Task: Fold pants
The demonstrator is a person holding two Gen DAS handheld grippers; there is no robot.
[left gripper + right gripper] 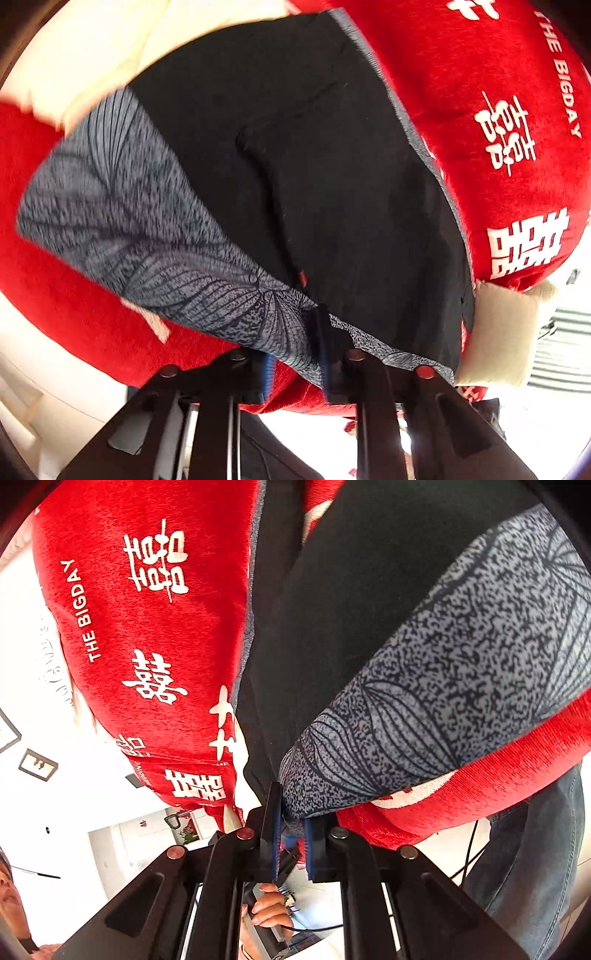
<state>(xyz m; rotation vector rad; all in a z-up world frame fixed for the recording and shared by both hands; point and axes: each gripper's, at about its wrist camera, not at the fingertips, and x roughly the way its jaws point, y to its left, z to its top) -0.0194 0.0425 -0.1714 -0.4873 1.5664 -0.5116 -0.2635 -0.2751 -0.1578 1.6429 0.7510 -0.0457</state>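
The pants (140,221) are grey-blue with a dark leaf print and a black inner side (332,166). They lie on a red blanket, partly folded so the black side faces up. My left gripper (295,354) is shut on the printed hem at the near edge. In the right wrist view the pants (461,664) hang in front of the camera, lifted off the blanket. My right gripper (293,830) is shut on a bunched printed edge.
A red blanket (498,110) with white characters and "THE BIGDAY" covers a cream cushion (495,332); it also shows in the right wrist view (147,627). A person's jeans (535,849), a hand (269,908) and a face (7,890) are below.
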